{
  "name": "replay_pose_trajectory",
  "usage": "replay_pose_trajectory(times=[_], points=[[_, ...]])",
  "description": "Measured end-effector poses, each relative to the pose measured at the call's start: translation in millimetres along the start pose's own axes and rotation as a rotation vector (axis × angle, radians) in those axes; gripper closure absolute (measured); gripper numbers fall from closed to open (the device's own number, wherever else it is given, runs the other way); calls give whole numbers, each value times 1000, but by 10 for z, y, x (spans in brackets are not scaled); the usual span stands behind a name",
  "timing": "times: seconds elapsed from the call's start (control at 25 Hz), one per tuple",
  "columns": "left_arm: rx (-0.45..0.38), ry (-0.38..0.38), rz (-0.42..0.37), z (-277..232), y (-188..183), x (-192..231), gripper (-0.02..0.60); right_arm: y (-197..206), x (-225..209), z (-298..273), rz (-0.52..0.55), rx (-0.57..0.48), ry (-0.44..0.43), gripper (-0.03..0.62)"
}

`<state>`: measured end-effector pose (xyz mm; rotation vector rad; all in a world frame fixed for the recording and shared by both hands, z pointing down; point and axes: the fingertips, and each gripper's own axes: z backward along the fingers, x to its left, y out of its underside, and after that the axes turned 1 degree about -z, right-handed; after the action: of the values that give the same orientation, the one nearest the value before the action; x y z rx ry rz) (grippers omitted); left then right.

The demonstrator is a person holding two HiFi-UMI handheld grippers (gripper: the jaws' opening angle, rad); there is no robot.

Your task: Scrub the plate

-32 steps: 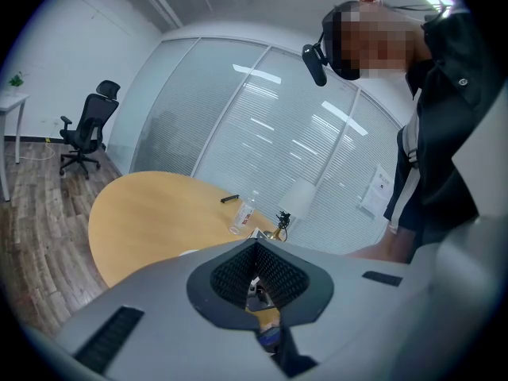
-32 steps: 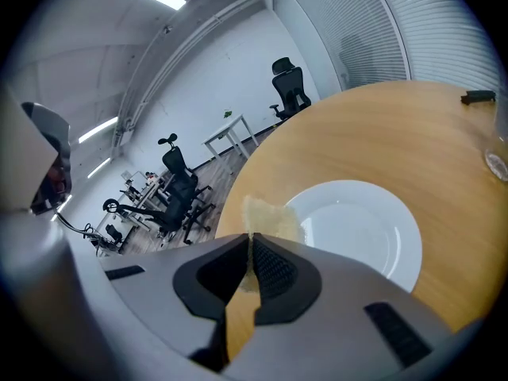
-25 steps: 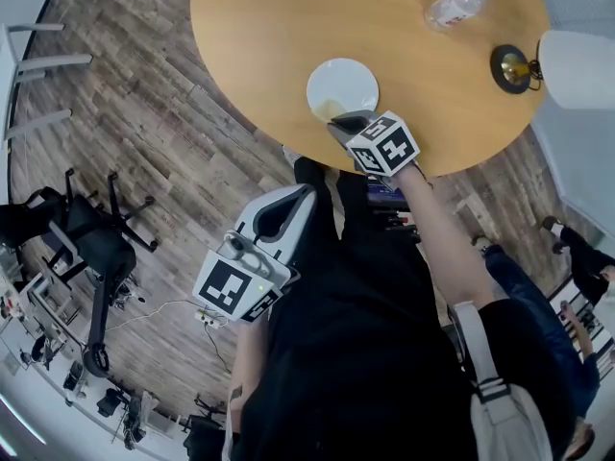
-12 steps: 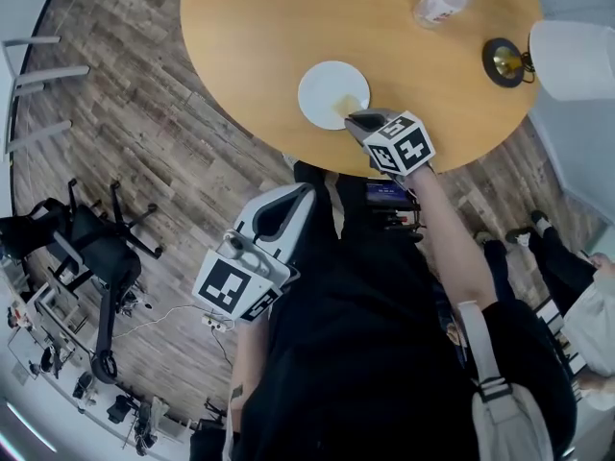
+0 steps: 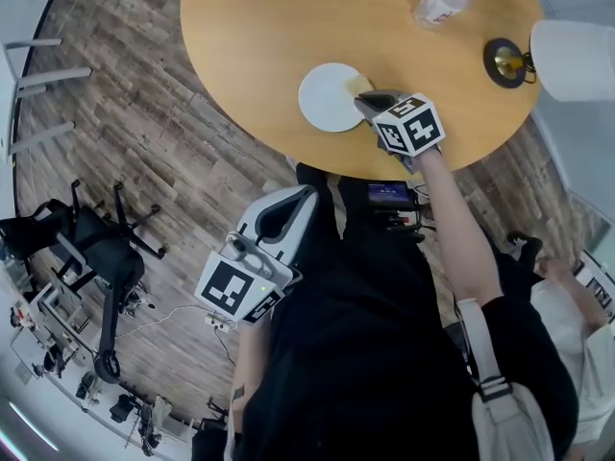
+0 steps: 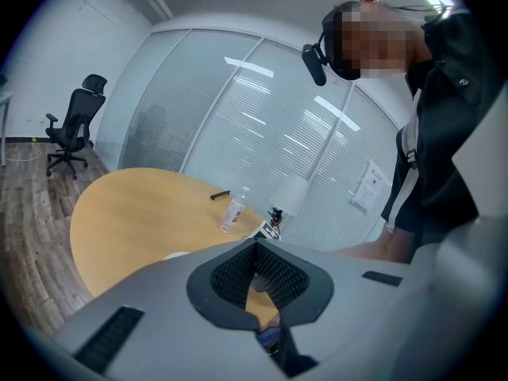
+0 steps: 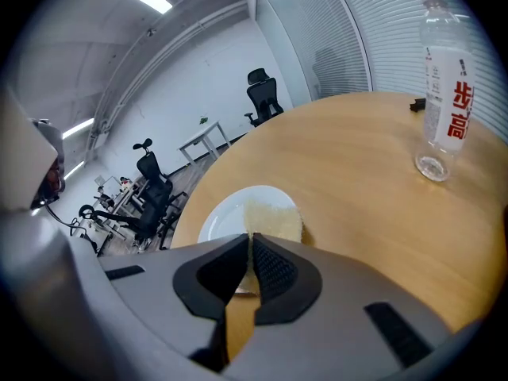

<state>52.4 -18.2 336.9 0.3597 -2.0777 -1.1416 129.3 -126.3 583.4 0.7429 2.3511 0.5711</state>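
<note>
Clad in a black top [image 5: 365, 353], with a grey webbing strap [image 5: 476, 344] and black buckle [image 5: 487, 389] across it. Pale grey shells on left gripper [image 6: 255, 243] and right gripper [image 7: 250, 235]; black ribbed pads [image 7: 274, 270] lining each claw, 1 black-and-white marker cube [image 5: 408, 125] behind each.

Head view: plate [image 5: 325, 99] on table [image 5: 259, 27], near its 6 o'clock edge. Sponge [image 5: 357, 84] on plate's 2 o'clock rim, right gripper [image 5: 370, 101] on it from 4 o'clock. Bottle [image 5: 442, 1] upright at 1 o'clock from plate, well apart. Lamp [image 5: 569, 60] at 3 o'clock, by table edge. Left gripper [image 5: 300, 198] off table, 6 o'clock. Office chair [image 5: 91, 248] at 8 o'clock.
</note>
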Motion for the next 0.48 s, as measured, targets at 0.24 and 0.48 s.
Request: replay_pose_trajectory(times=[0.24,0.48], points=[[-3,-13,6,-4,2,27,569,-229,-117,-149,28,8,1,568],[-5,-23,15,41,-26,70,569,-401,8,-351,60,33,-37,568]])
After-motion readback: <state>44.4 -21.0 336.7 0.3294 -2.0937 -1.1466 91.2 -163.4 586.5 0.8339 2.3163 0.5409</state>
